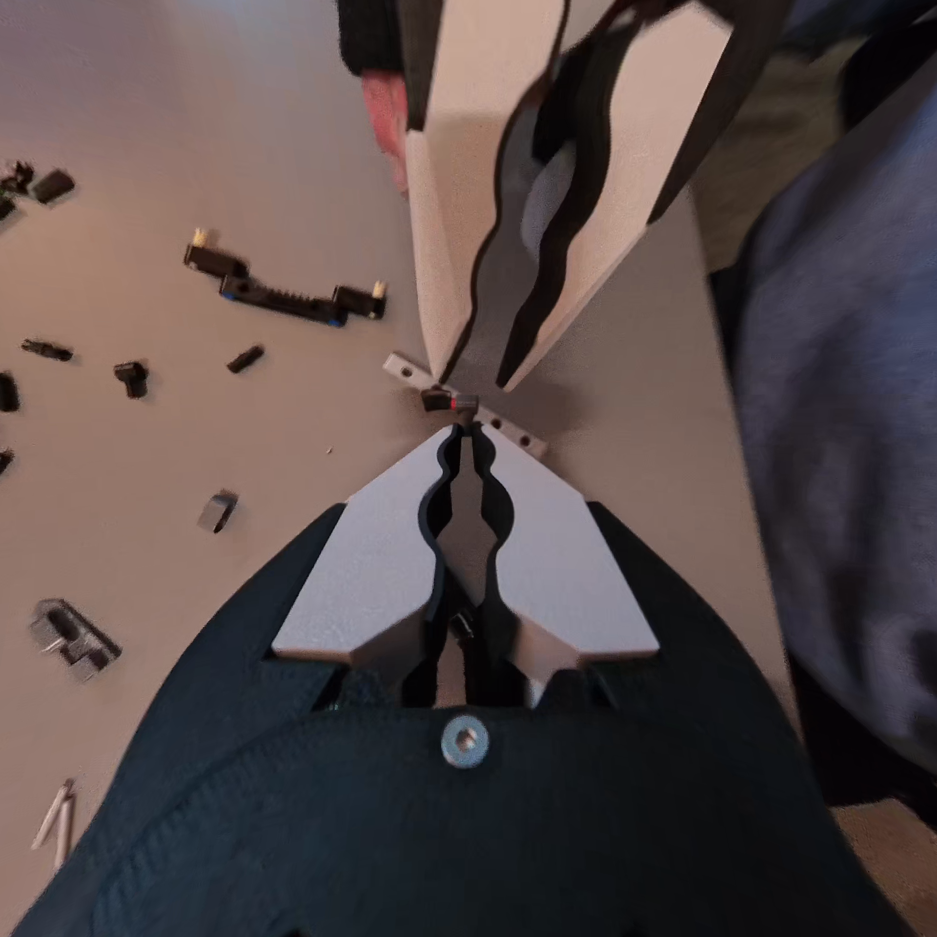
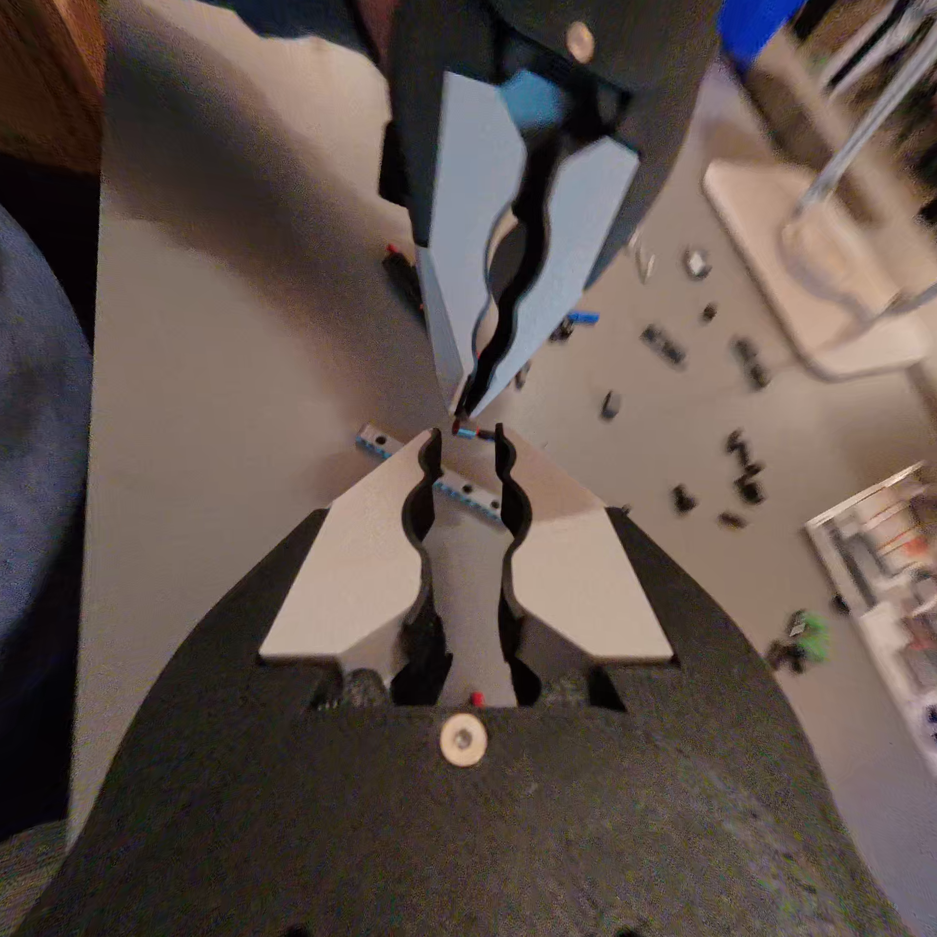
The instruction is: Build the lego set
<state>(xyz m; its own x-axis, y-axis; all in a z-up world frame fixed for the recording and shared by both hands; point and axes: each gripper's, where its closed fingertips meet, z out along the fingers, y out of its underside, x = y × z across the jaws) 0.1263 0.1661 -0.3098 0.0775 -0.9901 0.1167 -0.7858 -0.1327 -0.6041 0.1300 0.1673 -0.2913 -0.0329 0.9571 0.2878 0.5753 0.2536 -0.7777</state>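
Nearby, loose black pieces (image 1: 133, 377) surround the black assembly (image 1: 284, 294) on the table (image 1: 203, 101).

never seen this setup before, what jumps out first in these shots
Two hand-held grippers meet tip to tip at the centre: the left hand-held gripper, nearly closed, faces the right hand-held gripper, open. Between them sits a small black and grey pin piece by a pale holed beam. Dark loose parts are scattered beside.

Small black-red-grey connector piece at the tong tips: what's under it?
Under the small black-red-grey connector piece lies a light grey beam with round holes, flat on the beige table. The beam's middle is hidden by the piece and the left tongs, which look shut on it.
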